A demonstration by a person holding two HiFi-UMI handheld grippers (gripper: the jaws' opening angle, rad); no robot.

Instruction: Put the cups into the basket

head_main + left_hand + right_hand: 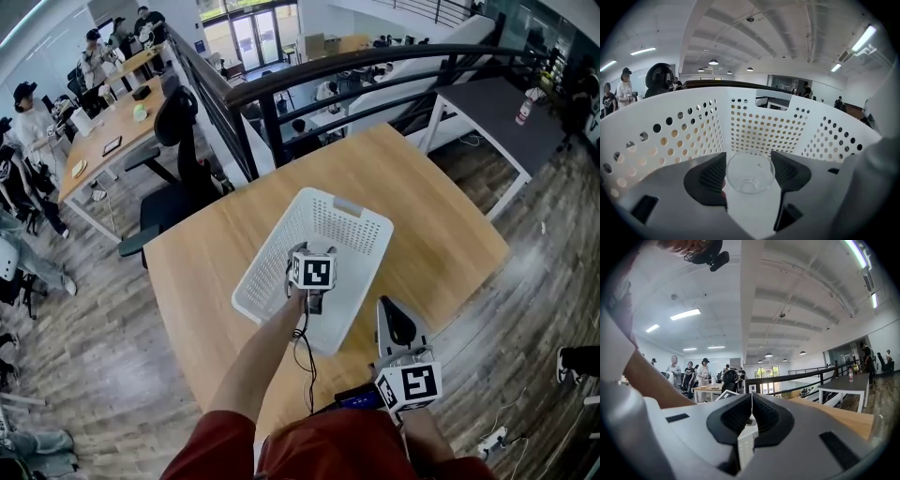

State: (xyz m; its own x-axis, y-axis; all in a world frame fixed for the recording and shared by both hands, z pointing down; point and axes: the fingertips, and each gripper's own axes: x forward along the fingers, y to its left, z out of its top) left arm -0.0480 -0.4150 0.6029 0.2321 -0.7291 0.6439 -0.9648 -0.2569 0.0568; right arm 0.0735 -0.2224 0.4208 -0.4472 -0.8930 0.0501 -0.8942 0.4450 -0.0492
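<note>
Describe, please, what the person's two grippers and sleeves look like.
The left gripper and right gripper have grey bodies, ribbed black pads and a white cube of black square markers each. A black cable hangs from the left one. The sleeves are dark red.

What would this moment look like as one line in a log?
left tool: shut on clear cup, inside basket | right tool: shut, empty, outside basket | cup not yet released

Basket (759, 124) walls close in on the left gripper (749, 176) ahead and on both sides; top open. Cup (750, 164) fills the jaw gap. Table (441, 220) bare around basket; railing (375, 58) beyond far edge, seemingly well apart.
</note>
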